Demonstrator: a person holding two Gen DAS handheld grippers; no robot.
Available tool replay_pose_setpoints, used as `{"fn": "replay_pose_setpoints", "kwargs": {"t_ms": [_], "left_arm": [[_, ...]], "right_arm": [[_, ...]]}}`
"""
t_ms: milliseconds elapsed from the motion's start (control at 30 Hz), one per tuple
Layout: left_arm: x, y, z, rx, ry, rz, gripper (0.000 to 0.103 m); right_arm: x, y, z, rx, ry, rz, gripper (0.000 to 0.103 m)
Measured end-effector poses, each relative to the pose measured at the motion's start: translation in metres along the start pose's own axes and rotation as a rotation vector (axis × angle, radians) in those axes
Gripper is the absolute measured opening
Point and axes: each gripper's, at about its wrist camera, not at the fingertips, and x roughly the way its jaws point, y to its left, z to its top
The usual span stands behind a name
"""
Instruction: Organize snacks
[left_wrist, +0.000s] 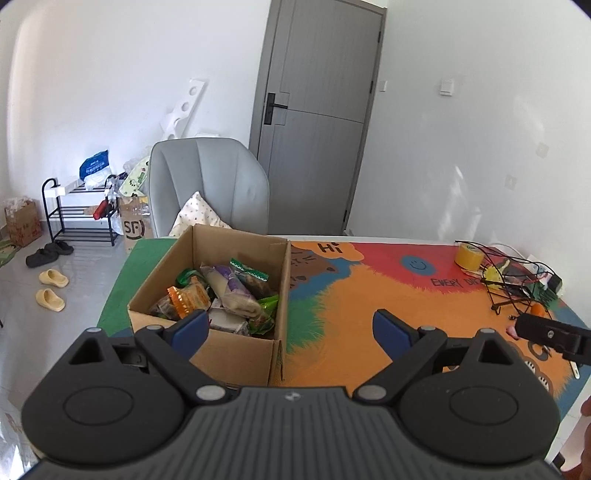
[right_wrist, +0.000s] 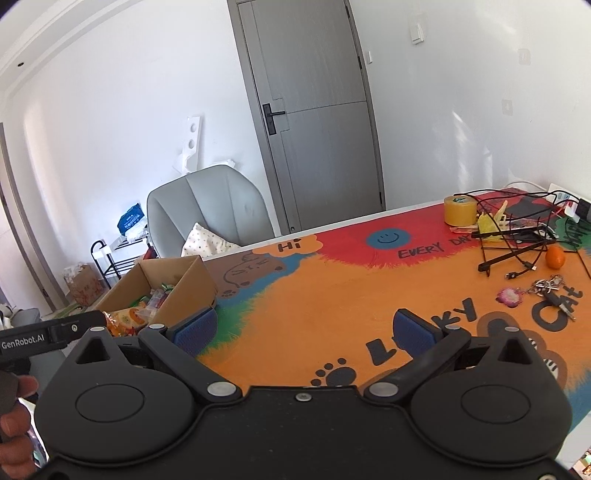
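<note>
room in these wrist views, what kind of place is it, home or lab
Most likely a lived-in home: a grey armchair by a door, a shoe rack with slippers on the floor.

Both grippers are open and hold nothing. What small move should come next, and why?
Probably lower the left gripper into the cardboard box toward the purple-white packet. Its fingers are open and empty just above the box's near edge, and the snacks lie piled there.

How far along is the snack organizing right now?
Snack packets sit piled in the cardboard box; no snacks show loose on the mat. Nothing is in hand: the left gripper and right gripper are both open. Whether sorting remains is unclear.
</note>
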Motion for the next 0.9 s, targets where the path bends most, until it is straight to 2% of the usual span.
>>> {"fn": "replay_pose_setpoints", "kwargs": {"t_ms": [133, 267, 367, 633, 900], "left_arm": [[-0.008, 0.003, 0.0, 0.019, 0.003, -0.006, 0.097], [-0.018, 0.002, 0.004, 0.073, 0.015, 0.019, 0.1], [-0.03, 0.005, 0.007, 0.073, 0.008, 0.034, 0.103], [-0.049, 0.005, 0.006, 0.106, -0.001, 0.039, 0.103], [-0.059, 0.005, 0.001, 0.116, 0.004, 0.042, 0.103]], "right_arm": [[-0.012, -0.007, 0.002, -0.009, 0.003, -0.031, 0.103], [-0.024, -0.01, 0.004, -0.021, -0.001, -0.044, 0.103], [-0.03, -0.008, 0.006, -0.036, 0.008, -0.035, 0.103], [-0.04, 0.002, 0.003, -0.083, 0.05, -0.043, 0.103], [-0.05, 0.005, 0.005, -0.108, 0.029, -0.042, 0.103]]}}
